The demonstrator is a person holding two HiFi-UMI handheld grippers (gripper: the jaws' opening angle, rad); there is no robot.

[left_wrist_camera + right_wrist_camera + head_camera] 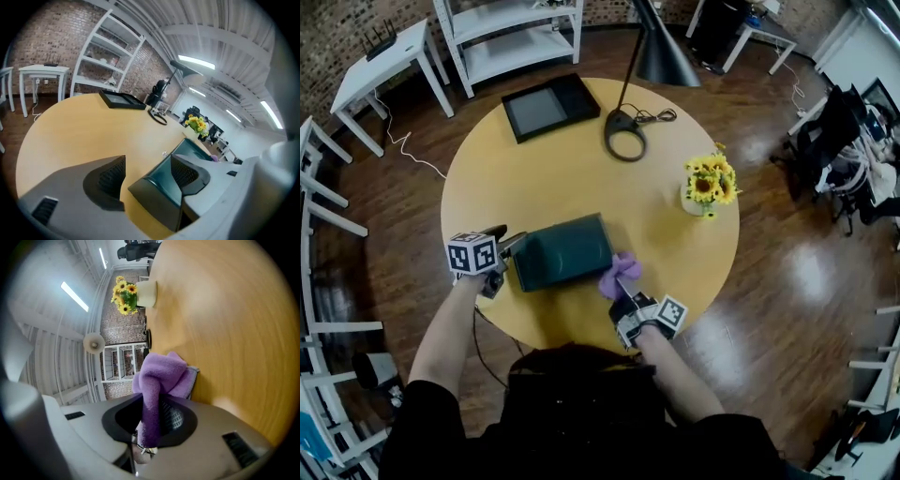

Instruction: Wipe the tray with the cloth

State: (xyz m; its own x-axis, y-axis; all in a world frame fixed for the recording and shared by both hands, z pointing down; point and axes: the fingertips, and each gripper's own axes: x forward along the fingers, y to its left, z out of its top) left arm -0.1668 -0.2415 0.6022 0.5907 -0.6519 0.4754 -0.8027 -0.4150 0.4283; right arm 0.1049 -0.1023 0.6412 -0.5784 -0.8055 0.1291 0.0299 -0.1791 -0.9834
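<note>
Right gripper (625, 298) (150, 413) sits nearest, over the near edge of the round yellow table (534, 178). Its jaws are clamped on a purple cloth (619, 274) (157, 376). The cloth bunches up beyond the fingertips and lies just beside the right edge of the tray (562, 253) (164, 183); contact is not clear.

Left gripper (511, 246) (147, 164) is at the tray's left end with its jaws apart. The tray's rim stands between them: one jaw is over the inside and the other is outside, clear of the wall.

The dark green tray lies flat on the near half of the table, between the two grippers.

Farther right is a pot of sunflowers (710, 180). Far centre is a lamp base (625, 131), and to its left a black tray (551, 106).
</note>
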